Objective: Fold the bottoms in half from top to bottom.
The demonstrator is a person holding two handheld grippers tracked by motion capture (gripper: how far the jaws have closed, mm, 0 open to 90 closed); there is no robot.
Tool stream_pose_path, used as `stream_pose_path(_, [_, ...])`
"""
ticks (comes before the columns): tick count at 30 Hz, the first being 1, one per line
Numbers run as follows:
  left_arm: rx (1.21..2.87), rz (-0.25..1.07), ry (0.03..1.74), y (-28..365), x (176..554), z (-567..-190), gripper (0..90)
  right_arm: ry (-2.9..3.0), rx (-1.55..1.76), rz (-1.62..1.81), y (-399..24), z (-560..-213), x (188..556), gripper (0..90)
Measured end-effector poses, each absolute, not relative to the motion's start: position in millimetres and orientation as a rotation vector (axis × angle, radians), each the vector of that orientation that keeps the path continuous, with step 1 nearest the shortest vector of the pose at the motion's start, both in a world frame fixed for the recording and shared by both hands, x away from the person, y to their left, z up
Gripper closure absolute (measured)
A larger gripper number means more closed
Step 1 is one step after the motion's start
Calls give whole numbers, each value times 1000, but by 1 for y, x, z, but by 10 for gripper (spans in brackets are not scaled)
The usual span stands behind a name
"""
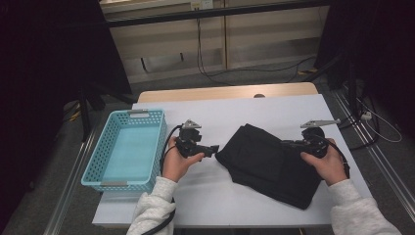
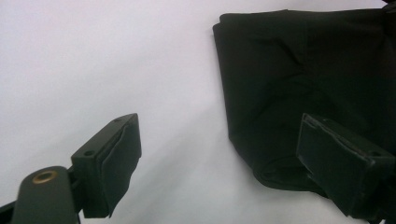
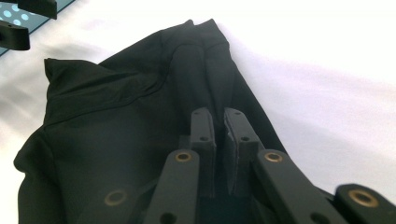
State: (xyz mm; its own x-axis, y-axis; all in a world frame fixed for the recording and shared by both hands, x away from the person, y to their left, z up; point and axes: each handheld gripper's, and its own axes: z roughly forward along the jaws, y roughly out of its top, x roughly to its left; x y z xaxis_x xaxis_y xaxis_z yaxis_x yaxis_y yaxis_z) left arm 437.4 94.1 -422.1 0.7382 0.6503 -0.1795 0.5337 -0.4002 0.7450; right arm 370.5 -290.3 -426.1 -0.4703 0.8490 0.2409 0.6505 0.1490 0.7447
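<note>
A black folded cloth (image 1: 269, 164) lies on the white table (image 1: 284, 107), right of centre. My right gripper (image 1: 287, 143) reaches onto the cloth's right side. In the right gripper view its jaws (image 3: 219, 116) are pinched together on a raised ridge of the cloth (image 3: 116, 116). My left gripper (image 1: 214, 149) is held just at the cloth's left corner, pointing right. Seen from the left gripper view, that gripper (image 2: 219, 130) stands wide open, one pad (image 2: 119, 158) over bare table and the other (image 2: 336, 158) above the edge of the cloth (image 2: 289, 70), with nothing gripped.
A turquoise plastic basket (image 1: 100, 156) stands empty at the table's left edge, close to my left hand. Bare white tabletop lies behind and in front of the cloth. Cables run on the floor beyond the table.
</note>
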Motion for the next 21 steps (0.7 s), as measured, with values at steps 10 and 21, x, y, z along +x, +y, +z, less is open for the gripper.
stream_pose_path(10, [2085,170,889,92,437,-421,123,2193,1465,1225,-291,-423,366,836])
stream_pose_path(21, [2100,166,870,91,438,-420,116,2191,1477,1259,-300,-418,358,837])
